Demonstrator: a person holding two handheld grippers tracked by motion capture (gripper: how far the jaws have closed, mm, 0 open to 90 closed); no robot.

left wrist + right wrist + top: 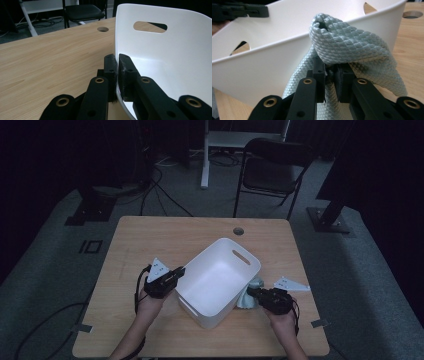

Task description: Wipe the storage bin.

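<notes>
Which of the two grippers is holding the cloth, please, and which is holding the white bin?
The right gripper is clamped on the pale blue-grey cloth, just outside the white bin. The left gripper instead pinches the bin's rim on the opposite side.

I see a white plastic tub (220, 285) sitting upright and turned at an angle near the middle of the wooden surface (150, 240), open side up, with an oval handle slot in each end wall. Its inside looks bare. A pale blue-green cloth (352, 47) with a diamond weave is bunched up against the tub's outer wall on my right, draping down toward the surface.
</notes>
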